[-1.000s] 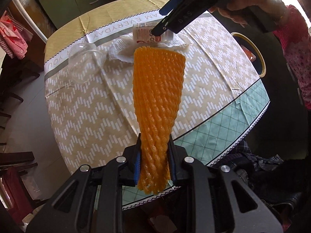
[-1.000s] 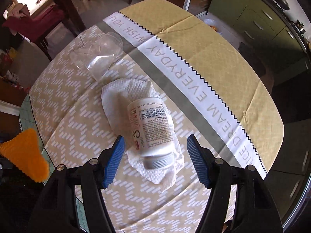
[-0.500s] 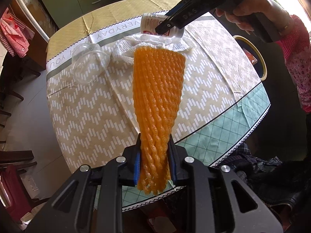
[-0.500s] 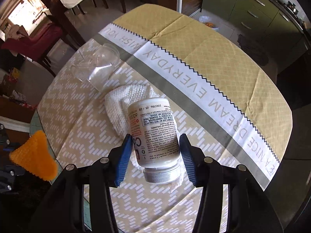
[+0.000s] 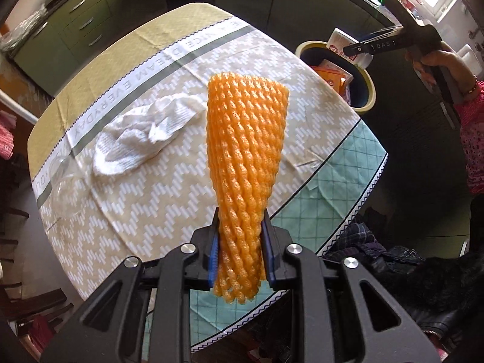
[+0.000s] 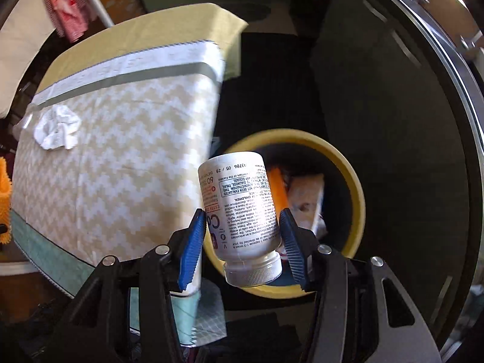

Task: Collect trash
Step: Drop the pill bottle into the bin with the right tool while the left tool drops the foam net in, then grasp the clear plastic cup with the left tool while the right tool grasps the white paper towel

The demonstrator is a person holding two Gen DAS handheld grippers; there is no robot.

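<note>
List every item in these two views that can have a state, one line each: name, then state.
Orange foam fruit net: clamped in the left gripper, lifted off the table.
White pill bottle: capped, clamped in the right gripper, over the bin.
Yellow-rimmed trash bin: open, trash inside.
Paper towel: crumpled, on the tablecloth.
Clear plastic cup: on its side on the table.
</note>
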